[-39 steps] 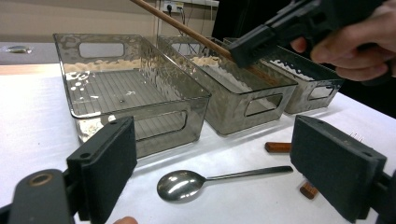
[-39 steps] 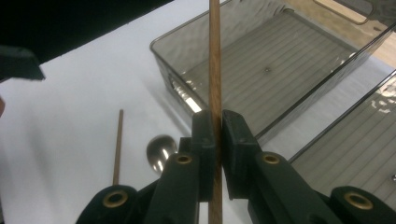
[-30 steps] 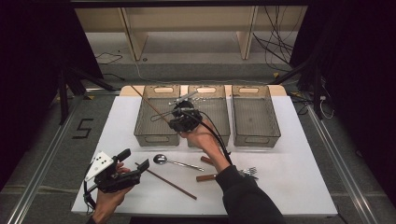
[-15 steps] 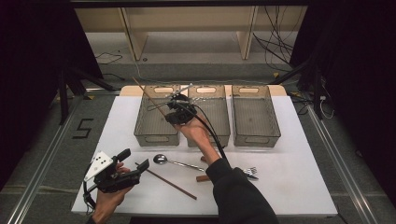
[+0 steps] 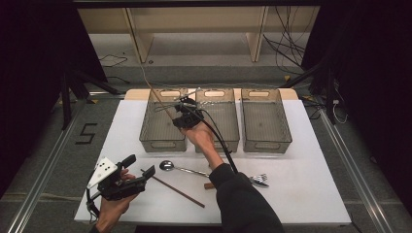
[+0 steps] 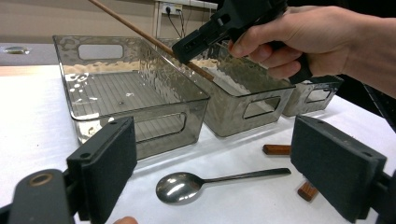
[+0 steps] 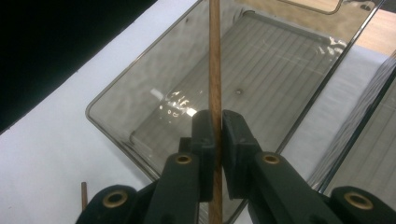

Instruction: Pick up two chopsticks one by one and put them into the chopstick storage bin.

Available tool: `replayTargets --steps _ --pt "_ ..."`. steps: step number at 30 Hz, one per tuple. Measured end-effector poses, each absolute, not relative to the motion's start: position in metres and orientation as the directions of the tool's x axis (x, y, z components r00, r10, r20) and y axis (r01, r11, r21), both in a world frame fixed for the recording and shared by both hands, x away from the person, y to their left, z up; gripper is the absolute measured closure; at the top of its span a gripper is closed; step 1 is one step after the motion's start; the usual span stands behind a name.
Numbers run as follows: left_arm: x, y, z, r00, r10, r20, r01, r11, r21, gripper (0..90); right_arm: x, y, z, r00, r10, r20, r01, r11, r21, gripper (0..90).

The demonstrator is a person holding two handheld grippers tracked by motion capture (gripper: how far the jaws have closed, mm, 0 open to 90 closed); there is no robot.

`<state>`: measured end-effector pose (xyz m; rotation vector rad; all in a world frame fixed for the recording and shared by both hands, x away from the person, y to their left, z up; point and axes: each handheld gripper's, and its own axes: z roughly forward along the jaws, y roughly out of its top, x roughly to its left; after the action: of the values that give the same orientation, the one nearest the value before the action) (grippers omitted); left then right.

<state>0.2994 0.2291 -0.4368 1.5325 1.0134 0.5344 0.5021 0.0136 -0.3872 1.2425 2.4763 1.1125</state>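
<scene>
- Nearest us, our left gripper (image 5: 141, 167) rests with jaws spread wide, empty.
- Our right gripper (image 7: 218, 128) pinches a wooden chopstick (image 7: 214, 70) above the left bin (image 5: 163, 124), its length slanting up and away.
- White table (image 5: 311, 184); grey floor beyond.

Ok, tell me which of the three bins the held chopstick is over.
The leftmost bin, the one at the left end of the row. The chopstick clamped in the right gripper slants above it; the middle bin and right bin have nothing over them.
</scene>
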Motion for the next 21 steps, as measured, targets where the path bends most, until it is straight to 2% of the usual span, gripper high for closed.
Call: replayTargets --steps 18,20,21 --pt "0.299 0.23 -0.436 0.524 0.828 -0.2 0.301 0.04 0.953 14.3 0.512 0.022 -0.407 -0.589 0.786 0.189 0.683 0.359 0.636 84.3" --pt "0.299 0.23 -0.436 0.524 0.828 -0.2 0.301 0.04 0.953 14.3 0.513 0.022 -0.408 -0.578 0.792 0.196 0.689 0.345 0.638 79.5" --pt "0.299 0.23 -0.436 0.524 0.828 -0.2 0.3 0.041 0.953 14.3 0.513 0.022 -0.408 -0.574 0.793 0.205 0.692 0.336 0.639 71.9"
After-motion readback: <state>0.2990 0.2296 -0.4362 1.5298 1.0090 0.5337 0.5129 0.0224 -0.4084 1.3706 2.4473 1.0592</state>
